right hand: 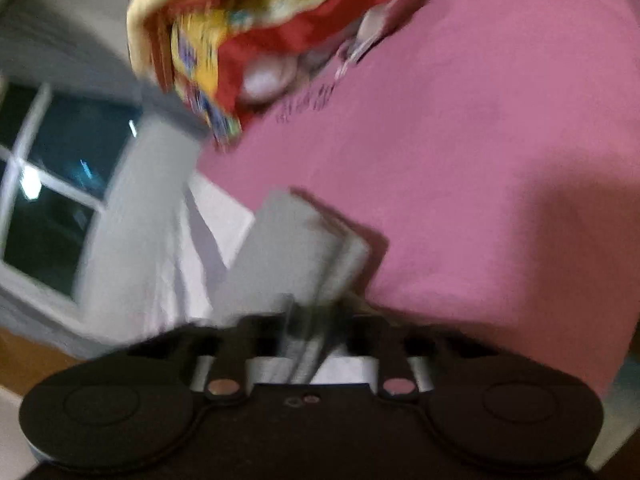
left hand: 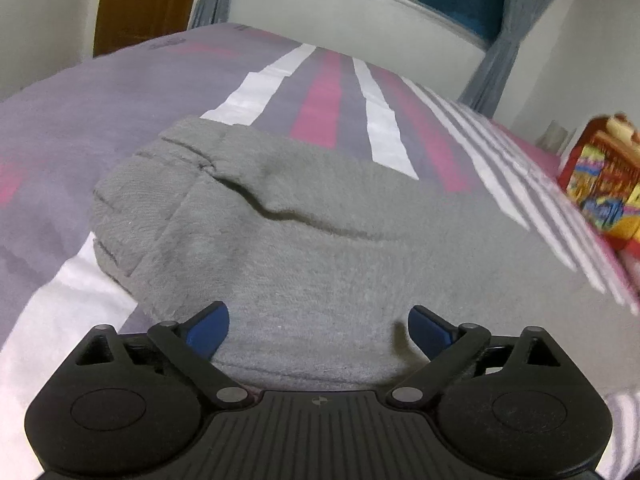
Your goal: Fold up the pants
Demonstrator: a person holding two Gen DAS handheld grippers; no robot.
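grey pants (left hand: 304, 232) folded on striped bedsheet (left hand: 320, 92), left gripper (left hand: 318, 330) spread wide over near edge, right gripper (right hand: 308, 320) blurred, clamping grey fabric (right hand: 296, 248)

Open left claw (left hand: 318, 330) over grey pants (left hand: 304, 240)

Bed (left hand: 72, 120) with grey, pink and white striped cover; grey pants (left hand: 320, 248) lie folded on it, colourful cloth (left hand: 604, 176) at its edge.
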